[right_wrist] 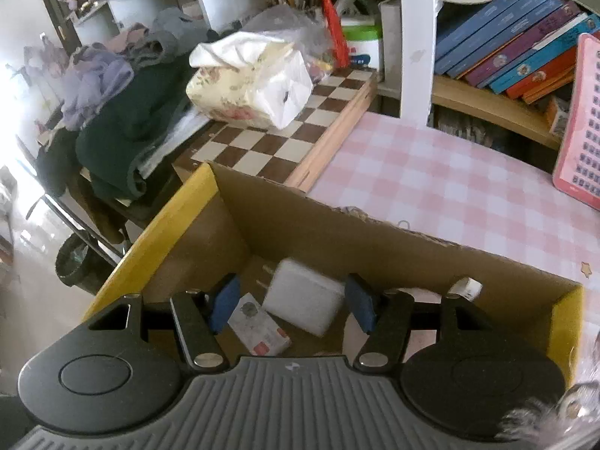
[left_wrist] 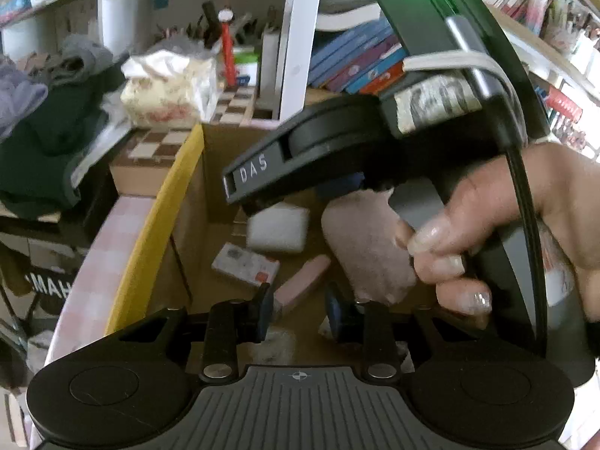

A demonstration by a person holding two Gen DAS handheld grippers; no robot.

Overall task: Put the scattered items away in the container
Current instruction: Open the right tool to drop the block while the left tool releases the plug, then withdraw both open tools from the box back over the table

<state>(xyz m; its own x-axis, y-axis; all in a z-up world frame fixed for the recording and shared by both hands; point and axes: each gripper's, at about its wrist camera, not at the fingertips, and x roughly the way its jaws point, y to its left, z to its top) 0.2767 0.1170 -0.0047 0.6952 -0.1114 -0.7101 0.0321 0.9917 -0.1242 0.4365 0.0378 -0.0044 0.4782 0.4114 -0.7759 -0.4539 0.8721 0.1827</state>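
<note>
Since the cardboard box (right_wrist: 375, 240) already holds a printed packet (right_wrist: 258, 326), a white pad (right_wrist: 303, 300) and a pink bar (left_wrist: 300, 285), tidying looks well along; left claw (left_wrist: 300, 311) narrowly parted, right claw (right_wrist: 292, 303) wider, both empty.

A: Box (right_wrist: 300, 221) open on top; any way in from above?
B: Yes. Bare cardboard floor along its far wall; white pad (right_wrist: 303, 300) and printed packet (right_wrist: 258, 324) lie mid-floor.
A: Around it?
B: Right of the box, pink-checked desk (right_wrist: 431, 172) is bare. Far left, chessboard (right_wrist: 285, 142) with tissue pack (right_wrist: 247, 82) blocks. In the left view, the right gripper (left_wrist: 240, 183) and hand (left_wrist: 487, 240) hang over the box.
</note>
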